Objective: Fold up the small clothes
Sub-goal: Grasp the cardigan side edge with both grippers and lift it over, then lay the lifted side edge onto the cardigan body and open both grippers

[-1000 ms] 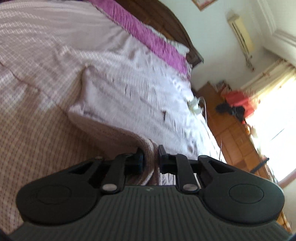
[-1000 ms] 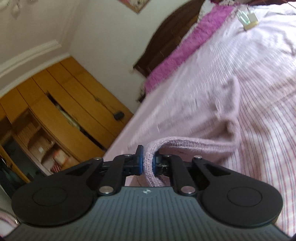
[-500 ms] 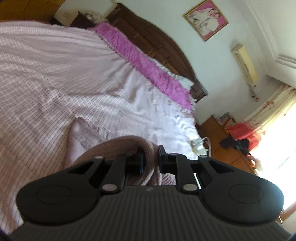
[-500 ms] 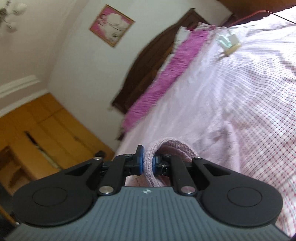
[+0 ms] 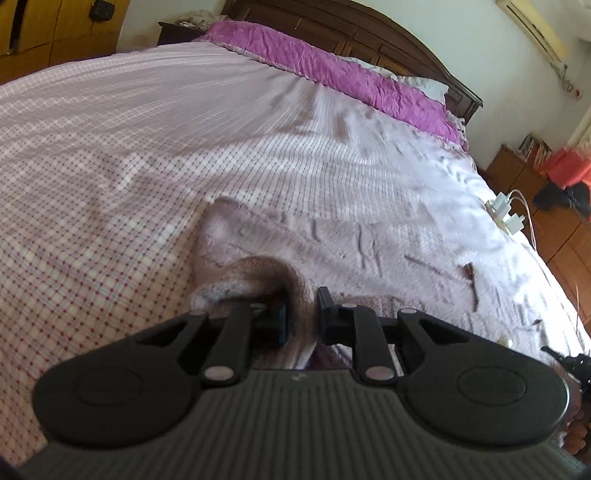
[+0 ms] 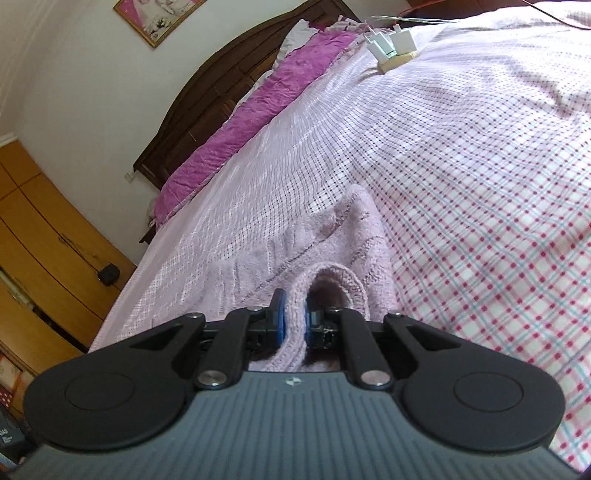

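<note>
A pale pink knitted garment (image 5: 332, 243) lies on the checked bedsheet (image 5: 110, 166). My left gripper (image 5: 302, 314) pinches a rolled-up edge of it; its jaws are opening, with the knit still filling the gap between the pads. In the right wrist view the same garment (image 6: 354, 229) stretches away from my right gripper (image 6: 294, 317), which is shut on another folded-over edge that loops up over the blue pads. Both held edges are lifted over the part of the garment lying flat. The cloth under the gripper bodies is hidden.
A purple quilted cover (image 5: 332, 70) and a dark wooden headboard (image 5: 369, 33) run along the head of the bed. White chargers with cables (image 6: 391, 48) lie on the sheet near the bed's edge. A wooden wardrobe (image 6: 37, 229) stands beside the bed.
Both grippers have swung toward the head of the bed and come down, carrying the held edges over the flat part of the garment. Less of the garment now shows in front of them.
</note>
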